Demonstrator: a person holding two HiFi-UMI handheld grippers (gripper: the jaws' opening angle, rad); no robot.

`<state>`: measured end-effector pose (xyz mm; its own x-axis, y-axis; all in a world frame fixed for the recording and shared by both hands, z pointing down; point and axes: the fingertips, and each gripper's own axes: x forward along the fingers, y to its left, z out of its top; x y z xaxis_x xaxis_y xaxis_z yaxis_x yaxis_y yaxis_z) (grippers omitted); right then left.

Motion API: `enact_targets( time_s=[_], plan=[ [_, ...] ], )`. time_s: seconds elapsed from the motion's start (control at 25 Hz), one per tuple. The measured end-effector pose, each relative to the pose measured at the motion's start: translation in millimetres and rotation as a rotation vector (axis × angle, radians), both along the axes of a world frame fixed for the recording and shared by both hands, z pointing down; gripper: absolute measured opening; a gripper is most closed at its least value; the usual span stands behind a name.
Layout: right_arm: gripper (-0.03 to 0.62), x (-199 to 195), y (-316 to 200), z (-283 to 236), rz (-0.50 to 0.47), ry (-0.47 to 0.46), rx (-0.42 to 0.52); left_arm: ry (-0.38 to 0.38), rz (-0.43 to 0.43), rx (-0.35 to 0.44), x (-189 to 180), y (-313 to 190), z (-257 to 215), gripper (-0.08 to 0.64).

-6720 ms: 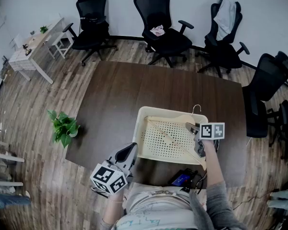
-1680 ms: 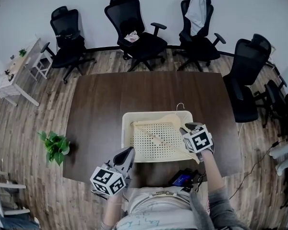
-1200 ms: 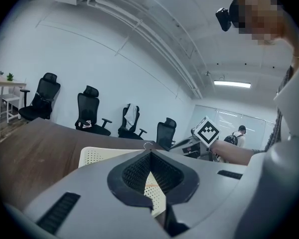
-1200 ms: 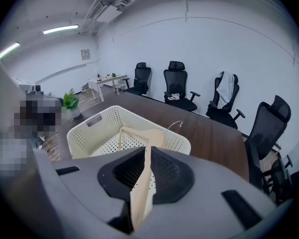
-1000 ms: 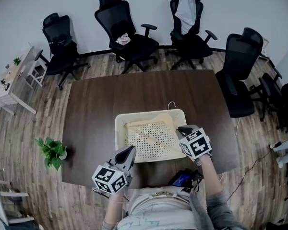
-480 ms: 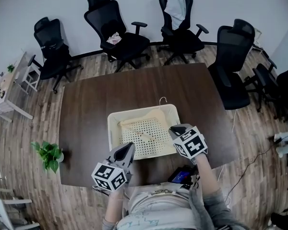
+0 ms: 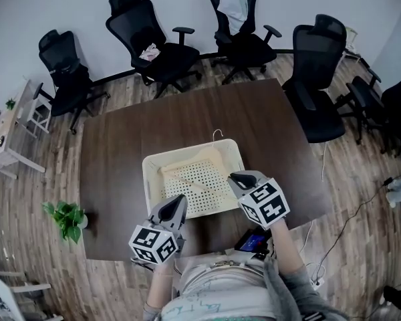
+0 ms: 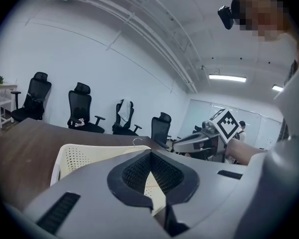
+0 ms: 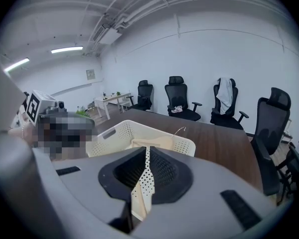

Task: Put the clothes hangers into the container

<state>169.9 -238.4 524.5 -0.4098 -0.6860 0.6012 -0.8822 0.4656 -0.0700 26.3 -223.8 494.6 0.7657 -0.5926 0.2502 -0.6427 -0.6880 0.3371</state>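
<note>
As it sits on the table [image 7: 113, 152], the container [image 7: 147, 187] (perforated) holds hangers [image 7: 187, 164].

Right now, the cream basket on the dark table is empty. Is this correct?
Not correct. The cream basket on the dark table is not empty: wooden hangers lie inside it. The head view shows this.

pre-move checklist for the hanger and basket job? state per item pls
1. Hanger inside basket: ok, its hook pokes above the far rim.
2. Left claw empty: ok, jaws together, nothing between.
3. Right claw empty: ok, jaws together, nothing between.
4. Claws clear of the basket: cannot tell, both tips overlap its near edge in the head view.
5. No hangers left on table: ok, none in view.
</note>
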Motion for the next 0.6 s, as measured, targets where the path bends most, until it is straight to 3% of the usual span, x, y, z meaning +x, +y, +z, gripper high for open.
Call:
enact_targets(
  time_s=[0.28, 0.6],
  plan=[
    [0.034, 0.5, 10.2, -29.6, 0.011, -0.178, 0.086, 0.000, 0.009, 0.018, 12.9, 2.6, -7.9, 0.011],
    [0.034, 7.0, 22.3, -39.8, 0.047, -0.234, 0.151, 0.006, 0.021, 0.030, 26.2, 11.5, -14.4, 0.011]
  ],
)
